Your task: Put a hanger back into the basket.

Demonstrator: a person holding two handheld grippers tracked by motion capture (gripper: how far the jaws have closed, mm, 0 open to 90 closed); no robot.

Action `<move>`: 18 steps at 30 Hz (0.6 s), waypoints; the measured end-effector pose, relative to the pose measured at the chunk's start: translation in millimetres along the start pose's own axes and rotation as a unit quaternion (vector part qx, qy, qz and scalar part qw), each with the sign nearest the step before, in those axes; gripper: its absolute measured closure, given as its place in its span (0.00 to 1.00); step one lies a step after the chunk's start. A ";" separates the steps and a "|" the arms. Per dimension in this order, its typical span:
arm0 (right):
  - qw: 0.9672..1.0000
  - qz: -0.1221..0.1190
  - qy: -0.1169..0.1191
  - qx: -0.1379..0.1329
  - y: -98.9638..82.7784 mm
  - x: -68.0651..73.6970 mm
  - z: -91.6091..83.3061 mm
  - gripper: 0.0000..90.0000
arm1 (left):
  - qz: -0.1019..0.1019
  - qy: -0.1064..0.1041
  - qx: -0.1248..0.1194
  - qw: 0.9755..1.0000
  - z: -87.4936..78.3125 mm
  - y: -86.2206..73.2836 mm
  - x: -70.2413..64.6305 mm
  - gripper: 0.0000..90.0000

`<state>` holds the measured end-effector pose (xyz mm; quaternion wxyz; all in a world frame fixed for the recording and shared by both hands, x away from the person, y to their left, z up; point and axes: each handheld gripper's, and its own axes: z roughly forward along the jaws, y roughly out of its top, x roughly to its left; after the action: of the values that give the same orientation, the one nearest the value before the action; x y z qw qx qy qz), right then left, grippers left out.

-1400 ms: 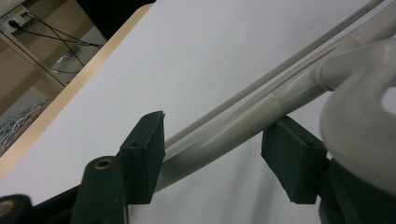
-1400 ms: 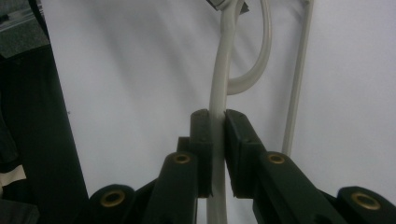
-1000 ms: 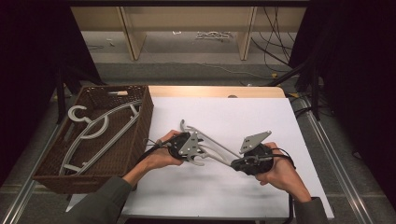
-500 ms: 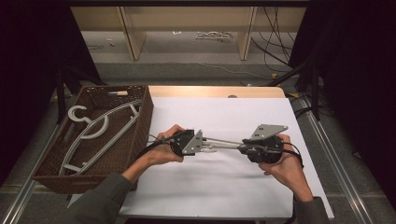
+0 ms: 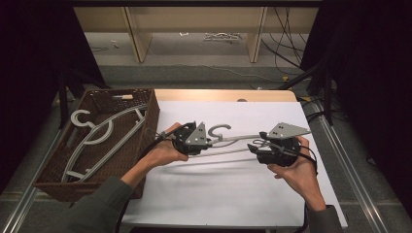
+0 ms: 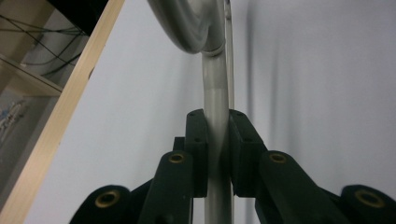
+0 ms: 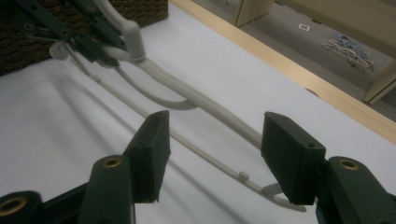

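White tabletop [image 5: 233, 194] with a pale wooden far edge, dark curtains at both sides, open shelving beyond.

Item 1, wicker basket [image 5: 145, 104]: brown, sits at the left edge of the table. Holds one grey hanger [image 5: 99, 138] lying flat inside.

Item 2, second grey hanger [image 5: 228, 141]: out on the white surface, just right of the basket, lifted clear of the table between my two grippers, hook pointing to the far side. Its shadow falls on the table beneath it.

Progress, as I judge it: one hanger is stowed; this one is picked up but not yet in the basket. Left to do: carry it leftward over the rim and set it down on or beside the first.

Item 3, my left gripper [image 6: 217, 154]: jaws clenched on the hanger just below the hook, pads pressing the grey stem from both sides. It carries the hanger's weight.

Item 4, my right gripper [image 7: 210, 154]: jaws have just been opening and stand well apart. The hanger's arm and lower bar run between the pads without either pad pressing on them, so this end is released. In the high view it sits at the hanger's right end [image 5: 265, 148].
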<state>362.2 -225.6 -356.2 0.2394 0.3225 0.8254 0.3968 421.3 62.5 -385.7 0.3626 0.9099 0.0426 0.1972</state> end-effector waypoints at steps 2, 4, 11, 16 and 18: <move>1.000 0.002 0.001 -0.006 0.6 2.7 0.4 0.46 | -0.023 0.004 -0.002 1.000 -2.6 -1.0 3.4 0.89; 1.000 0.007 0.008 -0.006 1.3 5.4 1.5 0.44 | -0.044 0.002 -0.008 0.999 -6.3 -2.0 7.2 0.89; 1.000 0.005 0.019 -0.001 0.5 13.3 7.8 0.40 | -0.116 0.011 -0.035 0.993 -28.5 -1.8 16.2 0.89; 0.999 0.022 0.029 -0.014 -2.1 15.9 11.9 0.36 | -0.128 0.019 -0.044 0.991 -45.6 0.8 16.6 0.89; 0.999 0.032 0.033 -0.014 -3.8 17.5 13.3 0.35 | -0.134 0.020 -0.042 0.990 -54.3 1.1 17.3 0.89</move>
<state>357.7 -208.1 -369.3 0.2039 0.3324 0.8163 0.4262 415.9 100.4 -343.4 0.4227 0.8758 0.1630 0.1664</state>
